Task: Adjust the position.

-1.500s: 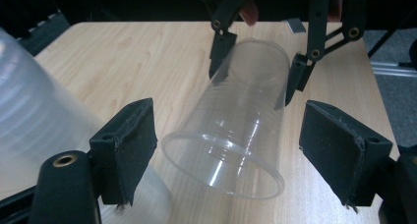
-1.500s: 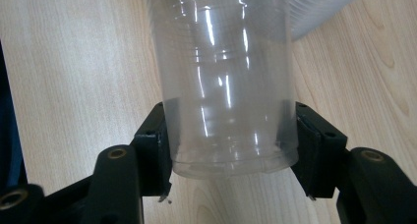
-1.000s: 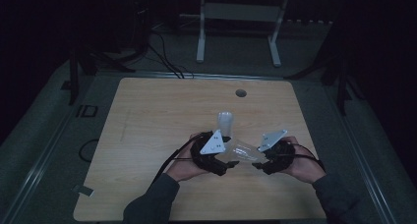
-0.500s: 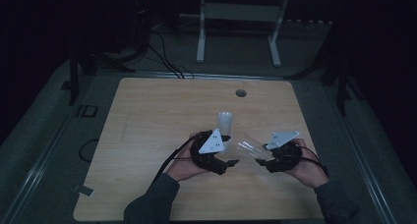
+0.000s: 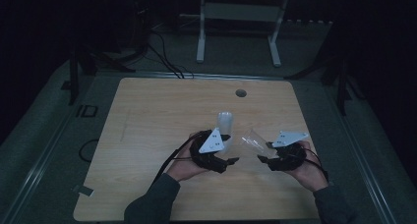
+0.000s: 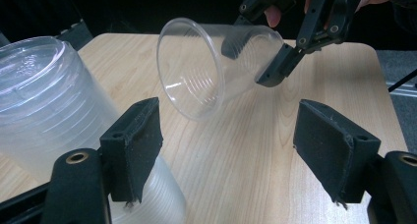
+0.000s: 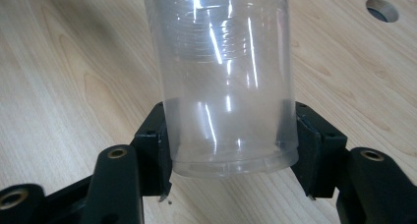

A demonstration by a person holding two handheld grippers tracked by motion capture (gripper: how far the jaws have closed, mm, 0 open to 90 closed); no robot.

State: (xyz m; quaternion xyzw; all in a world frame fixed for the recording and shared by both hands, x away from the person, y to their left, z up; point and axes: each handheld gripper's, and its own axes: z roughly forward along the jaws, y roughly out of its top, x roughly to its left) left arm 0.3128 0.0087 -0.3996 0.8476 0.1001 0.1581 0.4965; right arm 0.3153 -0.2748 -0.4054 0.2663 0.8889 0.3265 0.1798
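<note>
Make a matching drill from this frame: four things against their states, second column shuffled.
Things:
1. single clear plastic cup
2. stack of clear plastic cups
3. left gripper
4. round hole in the wooden table

States:
A. open, jaws apart around nothing
B. standing on the table beside the left jaw
C. near the table's far edge
D. held off the table near its base by the right gripper

Pairs: 1-D, 2-B, 3-A, 4-C

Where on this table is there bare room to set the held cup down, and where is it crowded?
The far half of the table, from the stack of cups out to the round hole, lies bare, as does the left side. The near middle is crowded: the left tool, open, and the right tool, shut on the clear cup, sit close beside the stack.
</note>
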